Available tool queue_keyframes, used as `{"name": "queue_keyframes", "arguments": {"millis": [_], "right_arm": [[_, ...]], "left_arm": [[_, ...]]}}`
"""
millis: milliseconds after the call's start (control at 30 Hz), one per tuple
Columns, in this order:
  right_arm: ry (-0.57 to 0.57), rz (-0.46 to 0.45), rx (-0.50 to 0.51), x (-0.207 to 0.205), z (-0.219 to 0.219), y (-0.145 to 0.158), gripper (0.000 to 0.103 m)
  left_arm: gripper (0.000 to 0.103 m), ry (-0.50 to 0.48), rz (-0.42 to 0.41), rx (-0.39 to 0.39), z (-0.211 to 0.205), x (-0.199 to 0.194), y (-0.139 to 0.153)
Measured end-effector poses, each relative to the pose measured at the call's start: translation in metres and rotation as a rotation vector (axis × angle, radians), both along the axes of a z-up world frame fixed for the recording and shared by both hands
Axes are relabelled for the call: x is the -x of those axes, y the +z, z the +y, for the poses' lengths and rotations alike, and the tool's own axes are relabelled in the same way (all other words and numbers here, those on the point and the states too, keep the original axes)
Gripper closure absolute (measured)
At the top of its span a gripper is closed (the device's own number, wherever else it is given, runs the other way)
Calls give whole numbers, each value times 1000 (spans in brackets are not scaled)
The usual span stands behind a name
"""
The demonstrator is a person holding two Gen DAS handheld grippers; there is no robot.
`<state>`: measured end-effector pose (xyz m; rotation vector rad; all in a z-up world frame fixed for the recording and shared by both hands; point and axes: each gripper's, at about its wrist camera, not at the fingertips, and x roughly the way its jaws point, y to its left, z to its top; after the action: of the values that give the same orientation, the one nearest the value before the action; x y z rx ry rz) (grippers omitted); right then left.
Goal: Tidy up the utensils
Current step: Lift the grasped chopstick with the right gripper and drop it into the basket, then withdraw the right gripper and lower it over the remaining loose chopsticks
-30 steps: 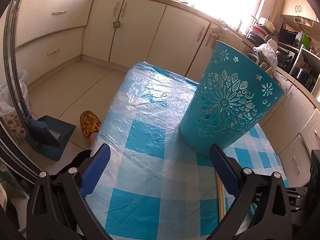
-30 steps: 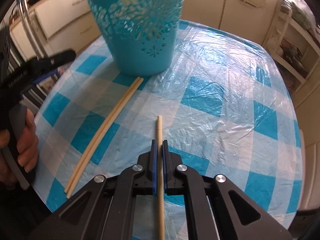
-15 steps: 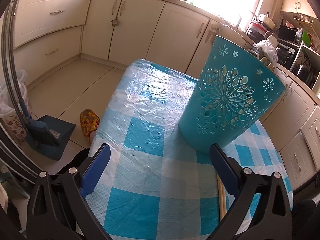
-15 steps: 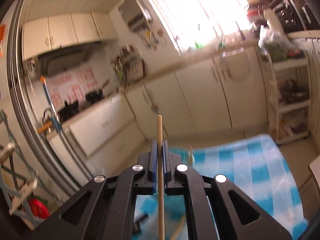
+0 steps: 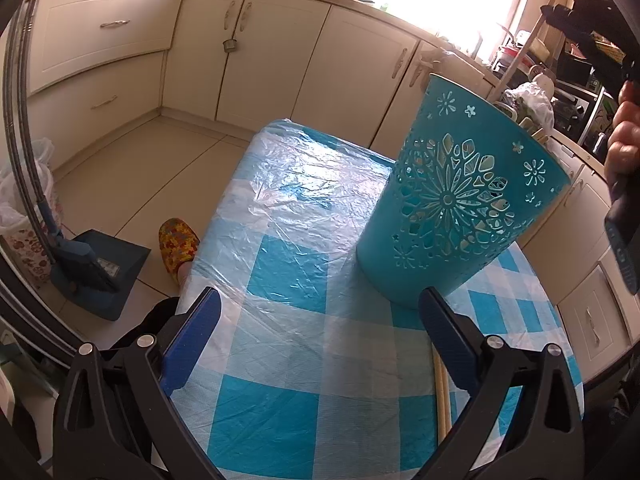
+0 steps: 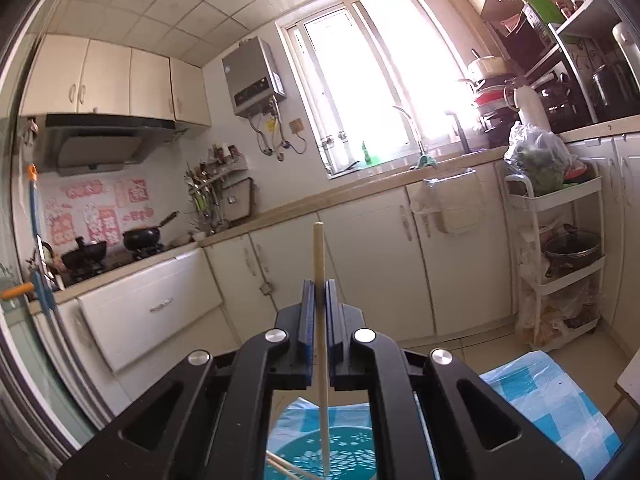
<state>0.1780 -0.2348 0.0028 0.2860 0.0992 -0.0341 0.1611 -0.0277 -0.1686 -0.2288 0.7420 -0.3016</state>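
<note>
Cream kitchen cupboards (image 5: 248, 60) run along the far walls, with bare tiled floor (image 5: 132, 160) between them and the table (image 5: 288, 248), which wears a blue-and-white checked plastic cover. Its far rounded edge and its left edge both show in the left wrist view, and most of the cover on the left half lies bare. A teal bin (image 5: 460, 208) with cut-out flower patterns stands upright on the right half of the table, close to the right edge. Just before its base, two pale chopsticks (image 5: 440, 392) lie on the cover, partly hidden behind the right finger of the left tongs (image 5: 320, 320). Those left tongs hang over the near part of the table with the jaws spread wide and nothing between them. Beyond the left edge, a foot in a patterned slipper (image 5: 178, 240) rests on the floor, and a dark blue dustpan (image 5: 100, 272) stands further left.

High at the right, a hand (image 5: 622, 136) holds the right tongs (image 6: 319, 292) above the bin. In the right wrist view these are clamped on a single chopstick (image 6: 320, 264), which runs lengthwise between the pads; one end pokes out past the tips toward the cupboards, the other end hangs down over the bin's open mouth, where more chopsticks (image 6: 280, 466) lean inside. A white trolley (image 6: 560, 264) stands against the cupboards at the right.
</note>
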Motion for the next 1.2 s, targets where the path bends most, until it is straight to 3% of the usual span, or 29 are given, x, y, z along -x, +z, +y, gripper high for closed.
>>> {"name": "queue_keyframes", "arguments": {"millis": [300,433,567,800,1033,1200], "right_arm": [[51,117,26,-2,3,-29,97],[74,158,48,4,5,-36,81],[76,154,50,29,1,-35,79],[64,173,88,100,4,-44,66],[70,421,66,122,8,-109,65],[98,596,44,106,9,-152,79]], "left_arm": [[8,-1,1,-2,0,0,0],[8,3,4,-5,0,-1,0],[8,7,6,-6,0,-2,-1],[8,10,6,-9,0,-3,-1],[8,10,6,-9,1,-3,-1],[8,16,9,-1,3,-4,-2]]}}
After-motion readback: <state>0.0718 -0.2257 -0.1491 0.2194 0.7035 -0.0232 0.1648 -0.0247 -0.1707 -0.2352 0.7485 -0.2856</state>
